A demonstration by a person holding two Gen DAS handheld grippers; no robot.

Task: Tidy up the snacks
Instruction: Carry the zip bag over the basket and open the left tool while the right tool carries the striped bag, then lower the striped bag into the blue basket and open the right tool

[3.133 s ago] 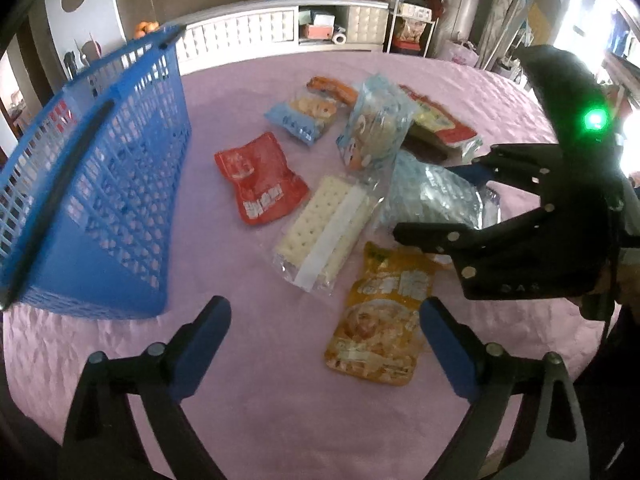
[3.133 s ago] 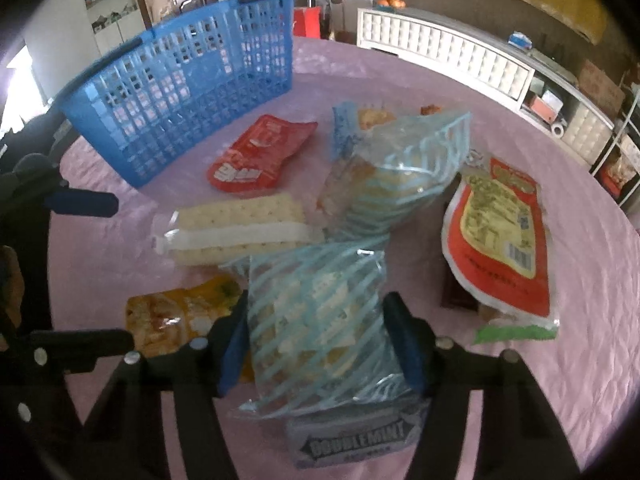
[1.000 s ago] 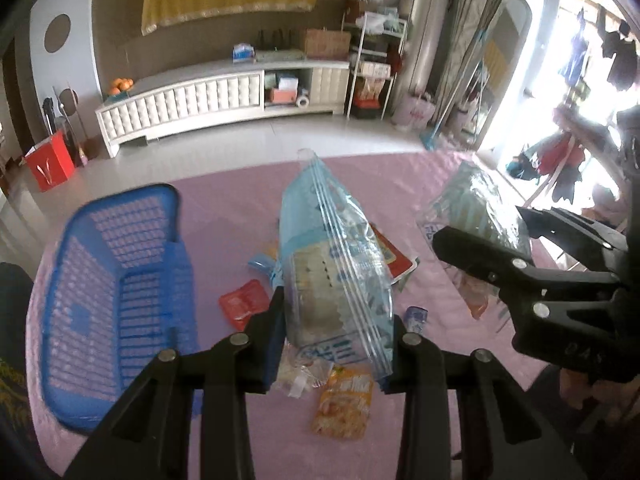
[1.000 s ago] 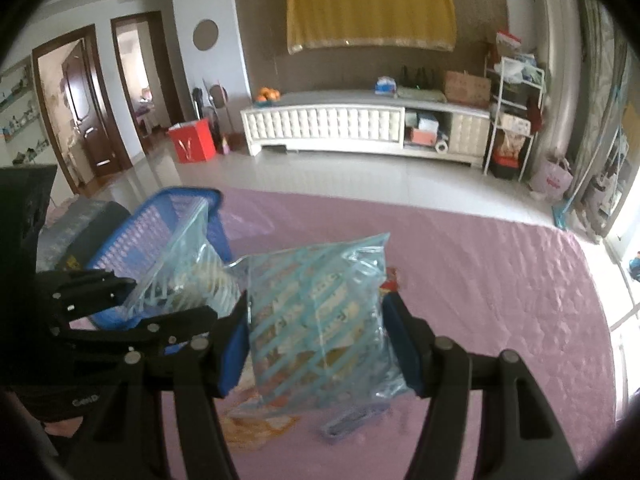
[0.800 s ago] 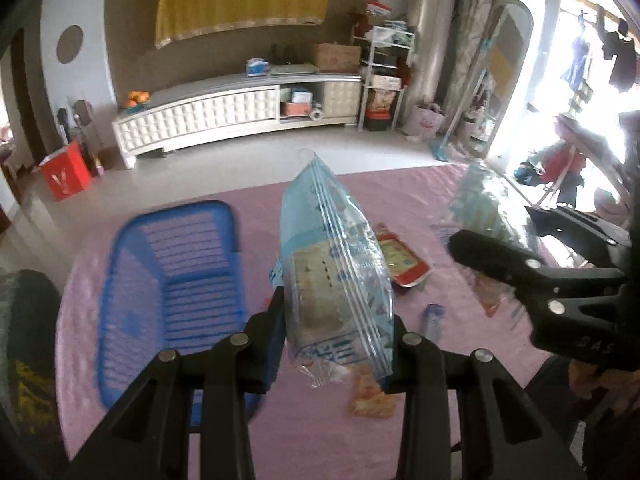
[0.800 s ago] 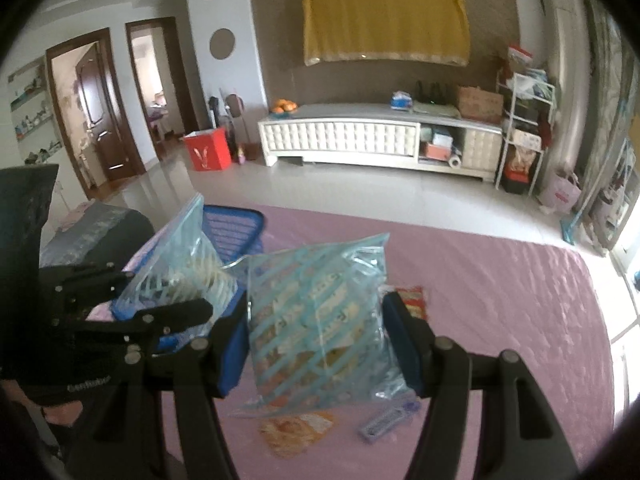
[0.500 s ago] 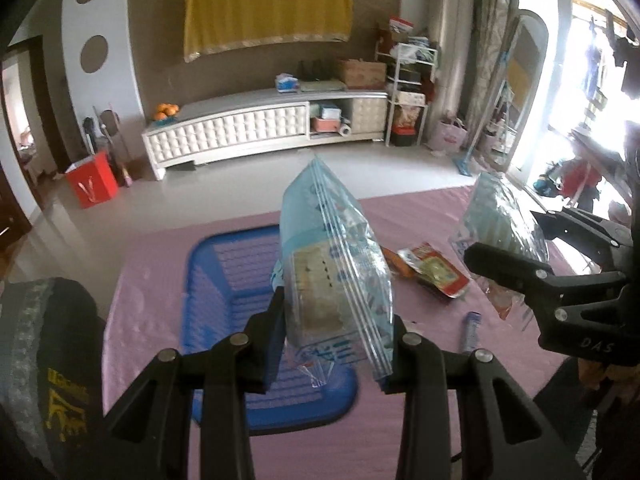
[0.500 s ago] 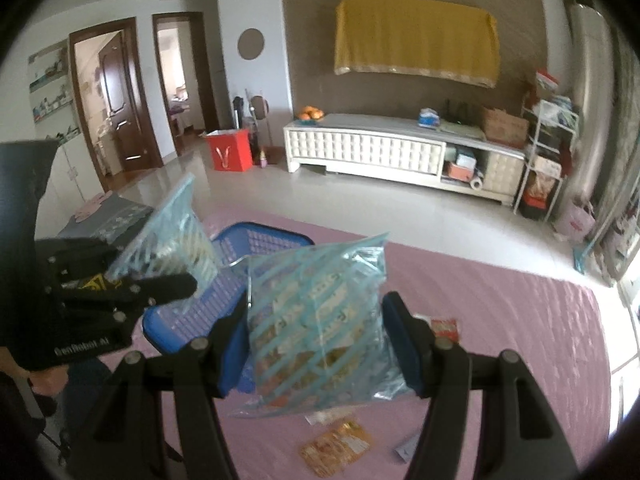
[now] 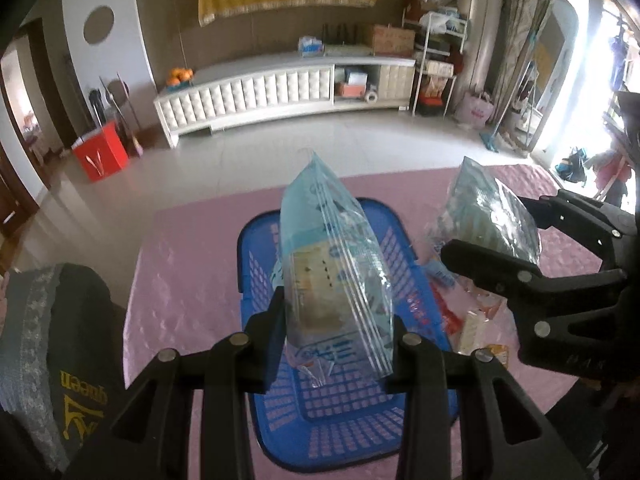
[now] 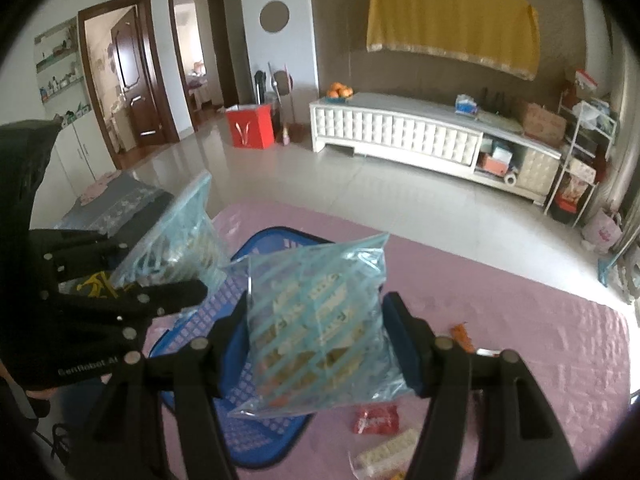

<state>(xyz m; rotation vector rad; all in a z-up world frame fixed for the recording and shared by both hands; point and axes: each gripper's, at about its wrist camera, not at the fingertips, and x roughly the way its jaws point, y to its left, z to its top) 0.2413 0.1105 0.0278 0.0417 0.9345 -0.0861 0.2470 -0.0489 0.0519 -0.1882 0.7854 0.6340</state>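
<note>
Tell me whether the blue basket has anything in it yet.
Empty where visible: the basket floor shows bare mesh, though the left gripper's bag, held above it, hides the middle.

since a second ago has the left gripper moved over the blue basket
Yes. The left gripper, shut on its striped bag, now sits above the blue basket; earlier the basket lay off to its left.

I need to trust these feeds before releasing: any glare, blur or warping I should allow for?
Left wrist view: daylight blows out the right edge; the striped bag in the left claw is sharp; the basket bows with fisheye. Right wrist view: evenly lit, dark corners, the white cabinet curves; its own bag is crisp.
</note>
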